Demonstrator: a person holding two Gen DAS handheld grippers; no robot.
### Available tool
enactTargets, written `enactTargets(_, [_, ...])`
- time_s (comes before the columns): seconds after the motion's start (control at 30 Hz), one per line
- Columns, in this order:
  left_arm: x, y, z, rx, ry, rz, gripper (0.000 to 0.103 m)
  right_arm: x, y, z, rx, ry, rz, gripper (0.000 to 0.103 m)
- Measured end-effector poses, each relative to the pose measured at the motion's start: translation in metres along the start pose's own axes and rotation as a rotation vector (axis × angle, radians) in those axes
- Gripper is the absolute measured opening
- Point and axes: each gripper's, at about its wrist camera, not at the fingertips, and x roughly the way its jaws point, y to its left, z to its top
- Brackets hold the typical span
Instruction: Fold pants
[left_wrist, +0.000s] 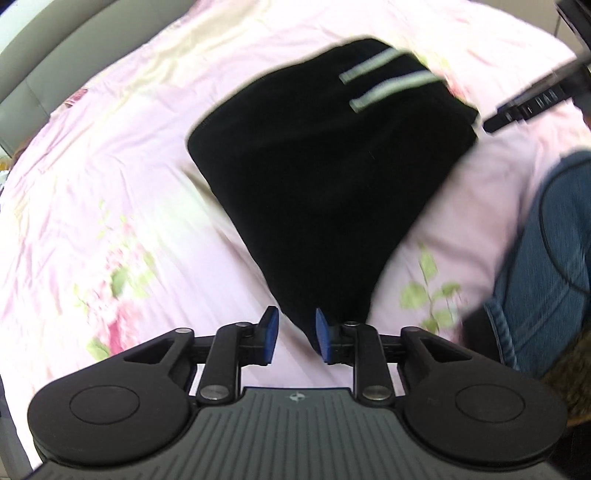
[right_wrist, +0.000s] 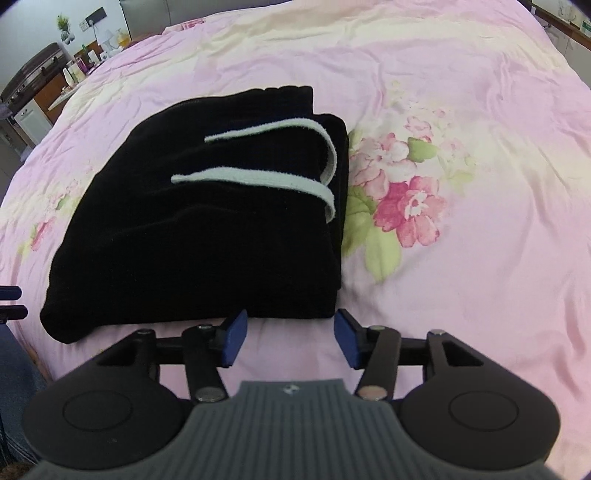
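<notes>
Black pants (right_wrist: 192, 229) with two white stripes lie folded into a compact stack on the pink floral bedspread (right_wrist: 461, 110). My right gripper (right_wrist: 291, 339) is open and empty, just in front of the stack's near edge. In the left wrist view the pants (left_wrist: 325, 177) appear blurred; my left gripper (left_wrist: 295, 334) is open, with the stack's near corner just at its right blue pad (left_wrist: 322, 338), not clamped. The right gripper's body (left_wrist: 535, 99) shows at the upper right of the left wrist view.
The person's jeans-clad leg (left_wrist: 546, 266) is at the right of the left wrist view. A grey headboard (left_wrist: 55, 55) runs along the far left. A bedside area with bottles and a dark cabinet (right_wrist: 48, 81) lies beyond the bed's left side.
</notes>
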Motion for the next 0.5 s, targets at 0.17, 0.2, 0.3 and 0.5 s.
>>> enactTargets(0.17, [0.001,0.026,0.027,-0.049,-0.054,0.007,0.049,-0.007,0.001,0.023,0.003,-0.024,0.027,0.071])
enactTargets(0.2, [0.002,0.030,0.032,-0.059,-0.062,0.002,0.050,-0.007,0.000,0.029,0.004,-0.027,0.029,0.072])
enactTargets(0.3, [0.006,0.046,0.046,-0.098,-0.089,-0.018,0.065,-0.004,-0.004,0.043,0.031,-0.029,0.057,0.077])
enactTargets(0.5, [0.049,0.094,0.059,-0.370,-0.120,-0.135,0.079,0.020,-0.025,0.066,0.103,-0.009,0.098,0.084])
